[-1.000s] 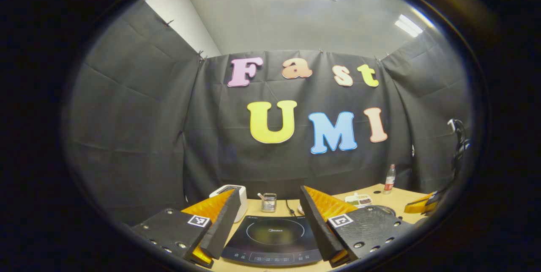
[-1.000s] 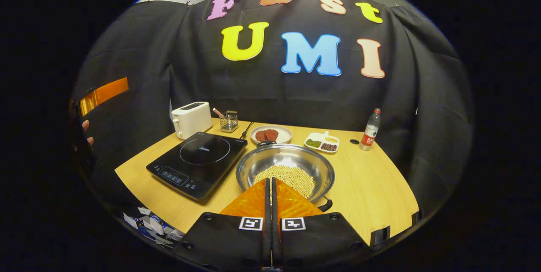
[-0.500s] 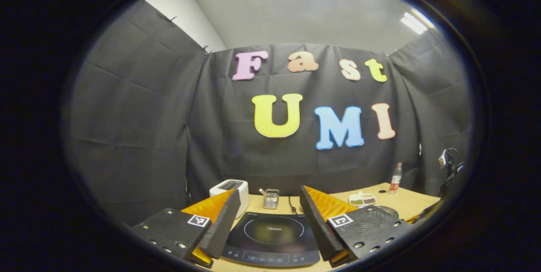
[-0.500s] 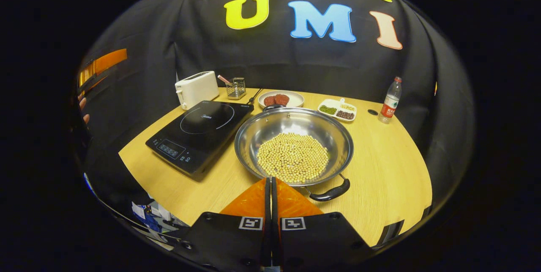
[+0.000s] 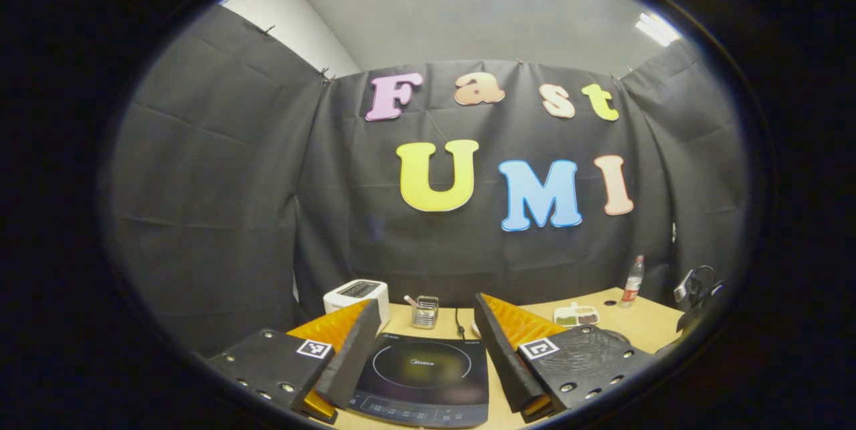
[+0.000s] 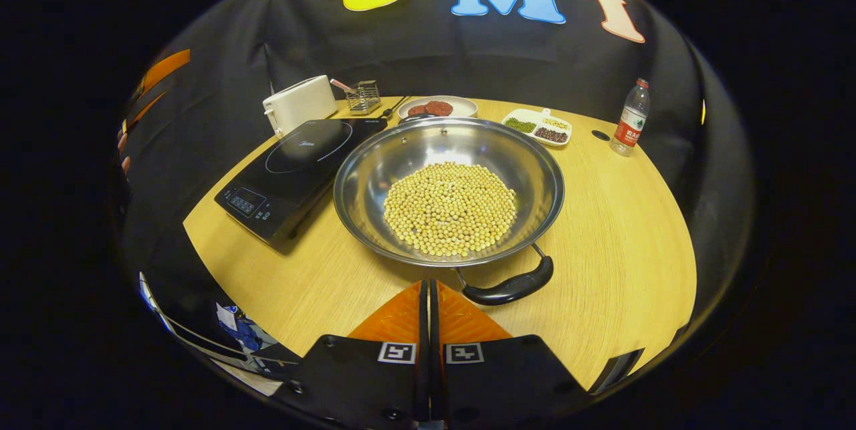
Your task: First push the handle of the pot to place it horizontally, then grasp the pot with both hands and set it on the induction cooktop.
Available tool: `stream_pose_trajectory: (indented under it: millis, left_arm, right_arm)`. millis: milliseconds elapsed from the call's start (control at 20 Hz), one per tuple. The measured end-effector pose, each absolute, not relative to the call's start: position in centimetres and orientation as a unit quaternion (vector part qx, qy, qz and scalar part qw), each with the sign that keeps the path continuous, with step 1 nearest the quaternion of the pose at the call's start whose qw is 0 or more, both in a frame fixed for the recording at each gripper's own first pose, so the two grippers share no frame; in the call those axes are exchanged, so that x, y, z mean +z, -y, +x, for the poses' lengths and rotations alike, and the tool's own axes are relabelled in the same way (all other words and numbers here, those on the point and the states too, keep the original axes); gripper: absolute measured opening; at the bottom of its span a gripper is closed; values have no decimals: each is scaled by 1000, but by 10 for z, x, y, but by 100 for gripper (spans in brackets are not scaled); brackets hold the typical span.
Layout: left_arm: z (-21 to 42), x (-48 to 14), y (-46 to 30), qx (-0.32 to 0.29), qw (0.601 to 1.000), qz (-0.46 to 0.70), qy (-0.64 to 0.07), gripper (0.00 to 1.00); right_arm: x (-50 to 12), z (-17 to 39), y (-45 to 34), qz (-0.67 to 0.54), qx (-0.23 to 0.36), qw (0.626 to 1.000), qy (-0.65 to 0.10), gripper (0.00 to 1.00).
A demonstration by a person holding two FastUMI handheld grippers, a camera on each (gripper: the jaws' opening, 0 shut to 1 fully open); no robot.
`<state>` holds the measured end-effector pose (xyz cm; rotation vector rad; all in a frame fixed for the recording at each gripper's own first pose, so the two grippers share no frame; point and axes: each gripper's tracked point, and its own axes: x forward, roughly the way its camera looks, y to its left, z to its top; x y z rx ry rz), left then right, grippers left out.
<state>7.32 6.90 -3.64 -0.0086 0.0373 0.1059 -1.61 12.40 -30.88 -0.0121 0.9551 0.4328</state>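
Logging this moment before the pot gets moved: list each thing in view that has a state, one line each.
pot: on the table beside the cooktop, holding pale beans
pot handle: near side, slanted, untouched
induction cooktop: nothing on it
left claw: open, above the cooktop
right claw: shut, empty, just short of the handle
bottle: upright, capped
toaster: slots empty

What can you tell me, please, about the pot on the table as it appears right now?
The pot is a wide, shallow, shiny metal pan holding a layer of pale beans. A dark handle sticks out at its near rim, another shows at the far rim. It sits upright on the wooden table, just right of the induction cooktop. No gripper touches it.
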Motion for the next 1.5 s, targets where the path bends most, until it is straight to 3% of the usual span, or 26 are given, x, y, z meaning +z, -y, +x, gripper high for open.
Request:
stream_pose_trajectory:
  millis: [100, 250, 1500]
  left_arm:
    - [77, -38, -62, 53, 998, -3, -22, 86]
    - [84, -41, -51, 51, 998, -1, -27, 86]
    - [134, -66, 14, 35, 998, 8, -54, 84]
  right_arm:
    - [-315, -14, -117, -6, 204, 863, -462, 5]
    - [-317, -12, -116, 12, 208, 858, -469, 0]
    - [-332, 55, -34, 1, 161, 863, -478, 2]
